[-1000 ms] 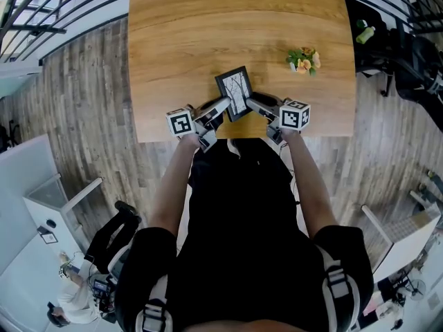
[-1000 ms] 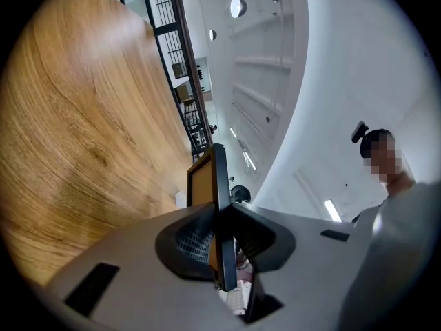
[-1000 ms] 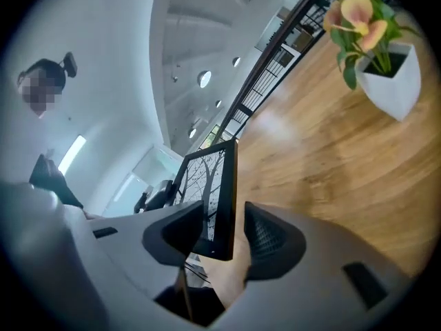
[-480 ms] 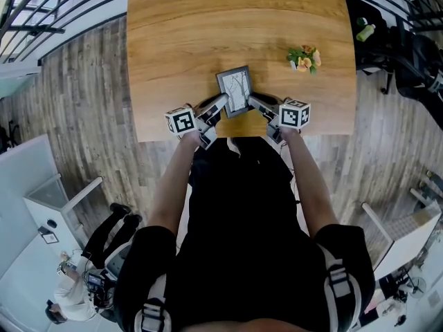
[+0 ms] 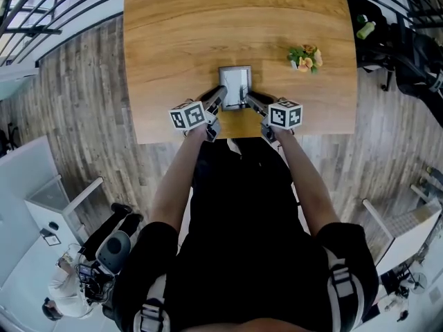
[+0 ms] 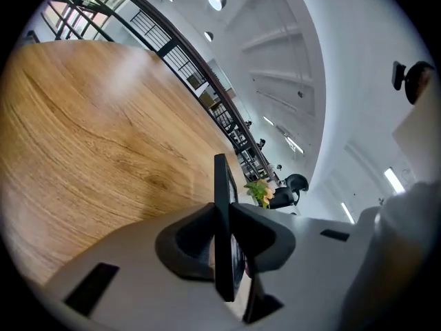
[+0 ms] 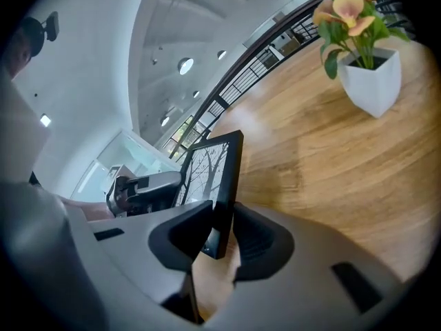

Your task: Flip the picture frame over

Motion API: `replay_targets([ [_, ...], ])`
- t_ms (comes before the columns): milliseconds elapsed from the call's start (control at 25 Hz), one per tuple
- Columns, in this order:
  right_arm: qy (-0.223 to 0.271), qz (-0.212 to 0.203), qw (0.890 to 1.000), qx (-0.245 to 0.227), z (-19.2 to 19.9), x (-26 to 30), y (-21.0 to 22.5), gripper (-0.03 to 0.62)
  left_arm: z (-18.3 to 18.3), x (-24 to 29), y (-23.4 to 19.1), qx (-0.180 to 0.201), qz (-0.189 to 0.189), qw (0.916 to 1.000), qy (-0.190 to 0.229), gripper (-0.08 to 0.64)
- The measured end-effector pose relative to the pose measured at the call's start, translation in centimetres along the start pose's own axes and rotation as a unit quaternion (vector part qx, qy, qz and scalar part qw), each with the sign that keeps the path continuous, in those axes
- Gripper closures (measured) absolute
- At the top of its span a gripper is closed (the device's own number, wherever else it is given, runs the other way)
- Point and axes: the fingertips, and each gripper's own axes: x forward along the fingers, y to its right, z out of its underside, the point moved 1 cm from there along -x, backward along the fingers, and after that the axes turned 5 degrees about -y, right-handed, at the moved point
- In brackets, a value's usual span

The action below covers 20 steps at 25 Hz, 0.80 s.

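The black picture frame [image 5: 235, 85] with a bare-tree print stands on edge over the wooden table [image 5: 173, 33], near its front edge, held from both sides. My left gripper [image 5: 220, 97] is shut on its left edge; in the left gripper view the frame [image 6: 221, 185] shows edge-on, with both pads pressed on it at my left gripper [image 6: 222, 243]. My right gripper [image 5: 249, 99] grips the right edge. Its jaws are closing, and at my right gripper [image 7: 220, 234] both pads touch the frame [image 7: 222, 164], whose tree print faces left.
A small white pot of orange flowers [image 5: 303, 58] stands on the table to the right of the frame, and rises close by in the right gripper view [image 7: 365, 61]. Wooden floor lies beyond the table's front edge [image 5: 235, 138]. Bare tabletop stretches far and left.
The frame has turned from lying tilted with its picture showing to standing squarer and steeper. The left gripper has sunk and rolled with it. The right jaws have closed onto the frame's right edge.
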Motion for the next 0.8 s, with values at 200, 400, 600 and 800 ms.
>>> replay_targets([
  [200, -0.025, 0.029, 0.999, -0.003, 1.2, 1.5, 1.3, 0.494, 0.7, 0.9, -1.8, 0.004, -0.03, 0.9994, -0.016, 0.466],
  [400, -0.034, 0.055, 0.998, -0.012, 1.2, 2.4, 1.9, 0.494, 0.9, 1.6, -3.2, 0.025, -0.065, 0.9969, -0.036, 0.46],
  [600, -0.033, 0.084, 0.996, -0.015, 0.3, 2.8, 2.0, 0.492, 0.5, 2.1, -4.2, 0.038, -0.086, 0.9948, -0.038, 0.457],
  [800, -0.046, 0.1, 0.994, -0.027, 1.3, 3.8, 2.7, 0.489, 0.6, 2.7, -5.1, 0.055, -0.111, 0.991, -0.053, 0.457],
])
